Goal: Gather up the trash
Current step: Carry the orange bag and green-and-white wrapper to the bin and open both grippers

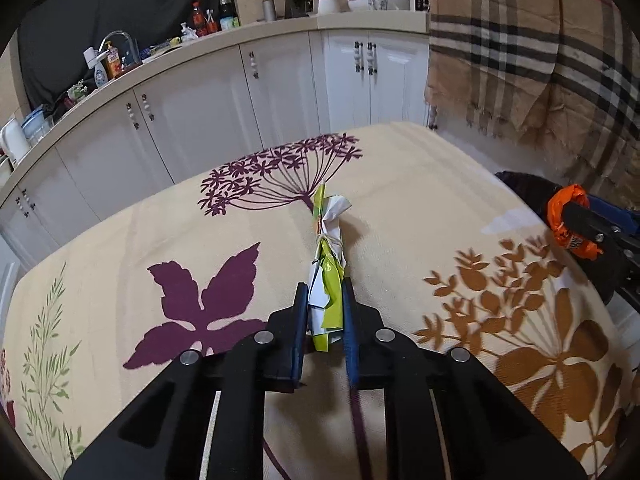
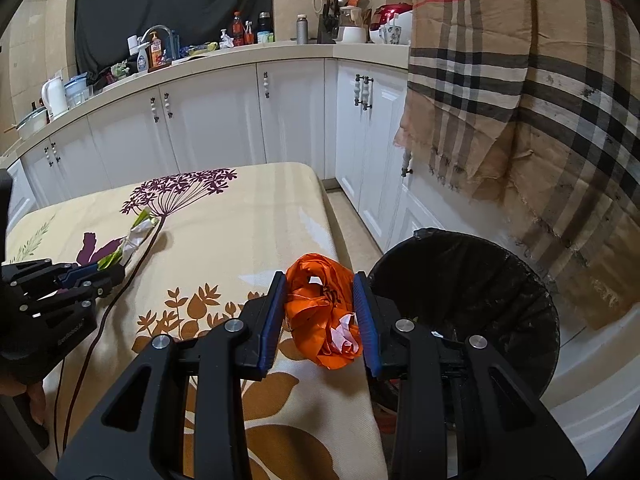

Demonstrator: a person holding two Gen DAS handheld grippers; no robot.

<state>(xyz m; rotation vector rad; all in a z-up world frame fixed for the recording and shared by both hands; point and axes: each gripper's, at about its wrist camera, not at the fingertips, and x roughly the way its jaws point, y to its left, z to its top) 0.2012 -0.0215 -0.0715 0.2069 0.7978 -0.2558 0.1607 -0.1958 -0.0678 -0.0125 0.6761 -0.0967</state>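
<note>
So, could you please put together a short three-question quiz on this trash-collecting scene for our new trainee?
1. True or false: the right gripper grips an orange plastic bag.
2. What does the left gripper clamp? A) a bottle B) a green and white wrapper C) a spoon
3. Fill in: the black-lined trash bin stands on the floor beside the ____.

Key: 1 true; 2 B; 3 table
</note>
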